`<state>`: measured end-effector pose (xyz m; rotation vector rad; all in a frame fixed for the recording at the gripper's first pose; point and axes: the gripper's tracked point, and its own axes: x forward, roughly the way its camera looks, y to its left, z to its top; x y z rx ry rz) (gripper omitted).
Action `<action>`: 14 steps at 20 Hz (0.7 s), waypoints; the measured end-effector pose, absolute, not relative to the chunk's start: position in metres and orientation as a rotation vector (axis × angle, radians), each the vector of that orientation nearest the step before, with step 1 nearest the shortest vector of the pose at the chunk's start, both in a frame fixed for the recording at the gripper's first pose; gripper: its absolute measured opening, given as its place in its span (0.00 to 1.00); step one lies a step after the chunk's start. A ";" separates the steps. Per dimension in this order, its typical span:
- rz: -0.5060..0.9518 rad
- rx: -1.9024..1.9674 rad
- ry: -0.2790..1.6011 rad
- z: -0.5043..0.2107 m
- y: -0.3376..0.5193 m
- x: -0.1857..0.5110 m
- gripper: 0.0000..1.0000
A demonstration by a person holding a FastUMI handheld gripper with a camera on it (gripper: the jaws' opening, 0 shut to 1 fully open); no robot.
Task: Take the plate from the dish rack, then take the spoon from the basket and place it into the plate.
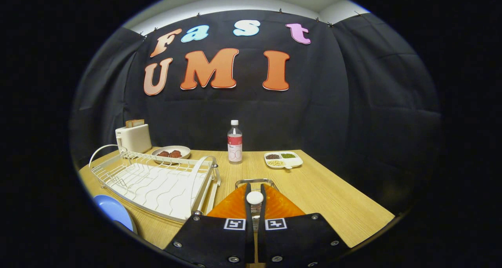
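Note:
My gripper [255, 188] is shut on the white spoon [255, 197]; its rounded end shows squeezed between the two fingers. Just ahead of the fingertips is the metal rim of the wire basket [255, 180], with the rest of it hidden behind the fingers. The rest of the spoon is hidden too. The white wire dish rack [157, 181] stands left of the fingers with nothing in it. A blue plate [113, 212] lies flat on the wooden table [333, 197], just in front of the rack's near left corner and left of the fingers.
Along the back of the table stand a white toaster [134, 137] with bread in it, a beige dish [171, 152] holding brown food, a clear water bottle [234, 142] and a white divided tray [283, 159] of beans. Bare table lies to the right of the fingers.

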<state>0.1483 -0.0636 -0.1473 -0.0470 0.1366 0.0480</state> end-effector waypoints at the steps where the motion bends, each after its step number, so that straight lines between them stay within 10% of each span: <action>1: 0.049 -0.049 0.129 -0.140 -0.064 0.146 0.04; 14: 0.048 -0.075 0.082 -0.055 -0.012 0.031 0.04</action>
